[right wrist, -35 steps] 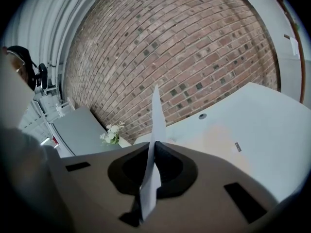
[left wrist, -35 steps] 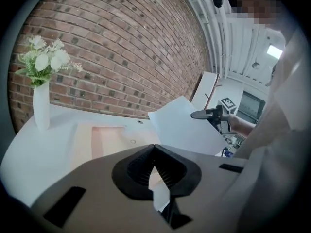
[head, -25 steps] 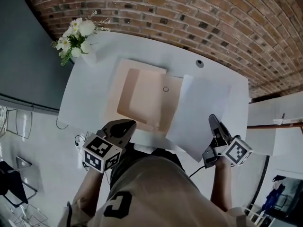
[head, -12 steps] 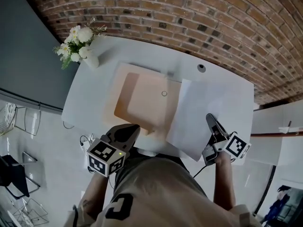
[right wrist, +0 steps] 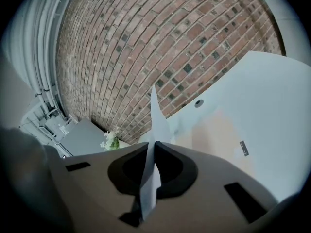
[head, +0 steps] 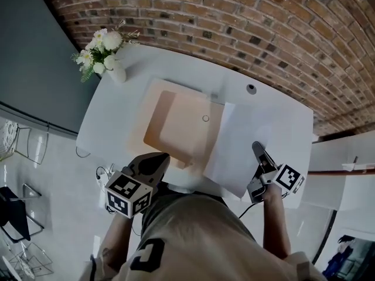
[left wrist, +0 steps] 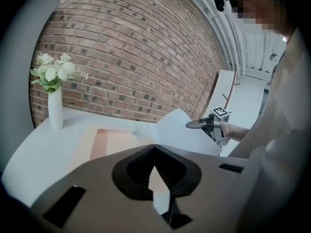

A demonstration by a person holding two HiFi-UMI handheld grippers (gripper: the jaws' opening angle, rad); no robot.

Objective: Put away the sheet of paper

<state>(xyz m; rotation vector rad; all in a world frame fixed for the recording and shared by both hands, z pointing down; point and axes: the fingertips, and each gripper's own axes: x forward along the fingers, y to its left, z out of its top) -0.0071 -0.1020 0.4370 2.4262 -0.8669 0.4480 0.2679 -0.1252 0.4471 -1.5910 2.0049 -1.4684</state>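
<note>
White sheet of paper (head: pixel 240 145), broad in the head view, shows edge-on, clamped by the right hand-held gripper (right wrist: pixel 150 144).

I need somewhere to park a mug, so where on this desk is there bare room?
Bare desk lies left of the open folder, nearer than the flower vase, and along the brick wall around the cable hole. The middle is crowded: the sheet of paper, pinched in the right gripper, reaches over the folder's right edge.

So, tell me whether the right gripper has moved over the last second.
Yes, slightly. In the head view the right gripper, shut on the sheet of paper, has edged forward and left, nearer the round cable hole.
</note>
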